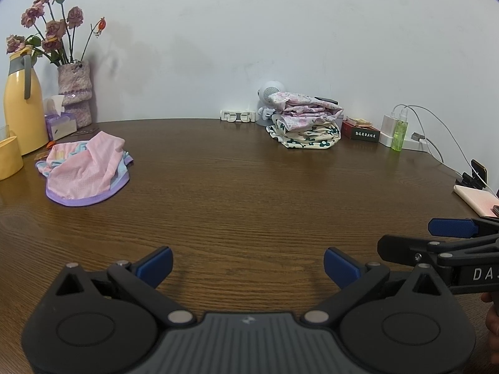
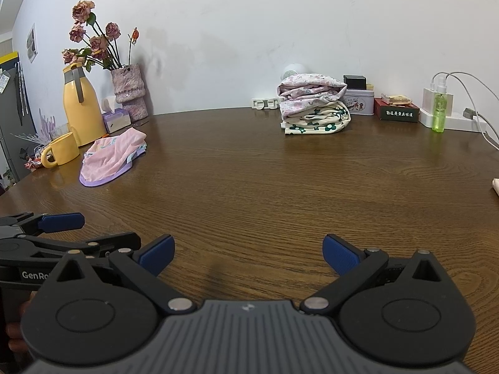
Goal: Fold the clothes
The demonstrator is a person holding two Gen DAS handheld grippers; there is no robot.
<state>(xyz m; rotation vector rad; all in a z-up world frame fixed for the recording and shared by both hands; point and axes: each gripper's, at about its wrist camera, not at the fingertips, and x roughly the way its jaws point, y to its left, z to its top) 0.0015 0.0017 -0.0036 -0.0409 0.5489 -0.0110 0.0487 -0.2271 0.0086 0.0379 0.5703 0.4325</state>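
A crumpled pink mesh garment with a purple hem (image 1: 87,171) lies at the far left of the brown wooden table (image 1: 249,193); it also shows in the right wrist view (image 2: 112,159). A stack of folded floral clothes (image 1: 307,121) sits at the back, also seen in the right wrist view (image 2: 315,109). My left gripper (image 1: 248,268) is open and empty, low over the near table. My right gripper (image 2: 248,254) is open and empty beside it. Each gripper's blue-padded fingers (image 1: 452,227) show at the edge of the other's view.
A yellow jug (image 1: 23,112), yellow mug (image 2: 60,152), flower vase (image 1: 76,93) and tissue box (image 1: 59,123) stand at the back left. A red box (image 1: 360,131), green spray bottle (image 1: 399,132), charger with cables (image 1: 388,123) and a tin (image 2: 358,101) stand at the back right.
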